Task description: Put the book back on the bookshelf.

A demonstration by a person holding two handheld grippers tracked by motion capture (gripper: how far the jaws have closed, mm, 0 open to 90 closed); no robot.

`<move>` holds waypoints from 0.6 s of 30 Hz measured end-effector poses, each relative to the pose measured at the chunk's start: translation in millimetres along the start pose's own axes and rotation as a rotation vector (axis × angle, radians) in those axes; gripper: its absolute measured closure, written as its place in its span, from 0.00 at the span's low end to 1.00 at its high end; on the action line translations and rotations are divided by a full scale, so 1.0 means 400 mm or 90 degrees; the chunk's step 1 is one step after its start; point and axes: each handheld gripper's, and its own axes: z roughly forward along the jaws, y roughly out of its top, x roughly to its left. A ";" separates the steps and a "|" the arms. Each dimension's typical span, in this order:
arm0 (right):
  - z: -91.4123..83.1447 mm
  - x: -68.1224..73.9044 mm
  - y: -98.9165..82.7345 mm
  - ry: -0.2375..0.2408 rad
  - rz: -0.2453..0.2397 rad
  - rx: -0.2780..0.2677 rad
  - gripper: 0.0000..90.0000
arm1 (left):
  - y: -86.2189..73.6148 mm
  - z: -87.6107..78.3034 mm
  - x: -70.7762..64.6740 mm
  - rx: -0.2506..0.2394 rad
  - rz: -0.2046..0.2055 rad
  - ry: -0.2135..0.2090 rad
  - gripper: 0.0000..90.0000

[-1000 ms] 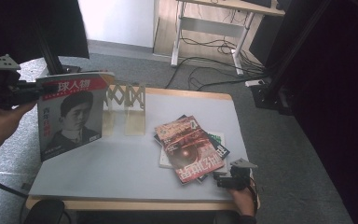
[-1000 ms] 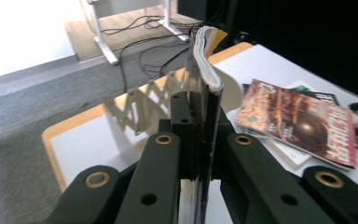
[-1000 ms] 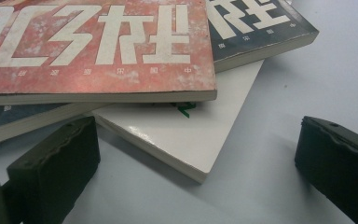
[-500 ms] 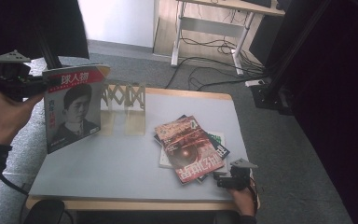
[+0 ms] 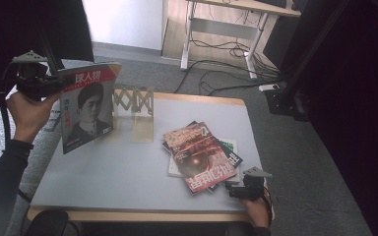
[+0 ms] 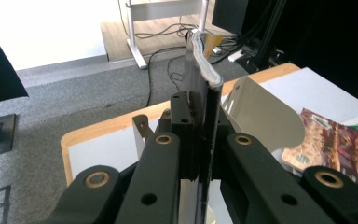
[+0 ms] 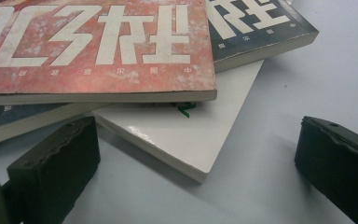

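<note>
My left gripper point(image 5: 56, 88) is shut on the edge of a magazine with a portrait cover point(image 5: 87, 110), held upright over the table's left end beside a wooden folding rack point(image 5: 134, 105). In the left gripper view the jaws point(image 6: 200, 116) clamp the magazine's spine point(image 6: 209, 79), with a rack divider point(image 6: 265, 116) just behind. My right gripper point(image 5: 234, 189) rests open on the table at the front right. Its jaws point(image 7: 196, 158) stand apart around the corner of a white book point(image 7: 177, 135), which lies under a red magazine point(image 7: 98, 46) and a dark one point(image 7: 261, 28).
The pile topped by the red magazine point(image 5: 199, 156) lies right of centre on the grey table point(image 5: 118, 167). A desk's legs and cables point(image 5: 216, 64) stand on the floor behind. Dark equipment point(image 5: 295, 98) sits off the table's far right corner.
The left hand has carried the portrait magazine to the right, toward the rack, and slightly lower. The right gripper and the pile have stayed put.
</note>
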 end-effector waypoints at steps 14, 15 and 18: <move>0.000 0.000 0.000 -0.001 0.000 -0.001 0.00 | -0.048 0.067 -0.010 -0.053 -0.007 0.017 0.96; 0.000 0.000 0.000 -0.001 0.001 -0.001 0.00 | -0.052 0.065 -0.008 -0.055 -0.006 0.015 0.96; 0.000 0.000 0.000 -0.001 0.001 -0.001 0.00 | -0.067 0.061 -0.004 -0.054 -0.004 0.011 0.96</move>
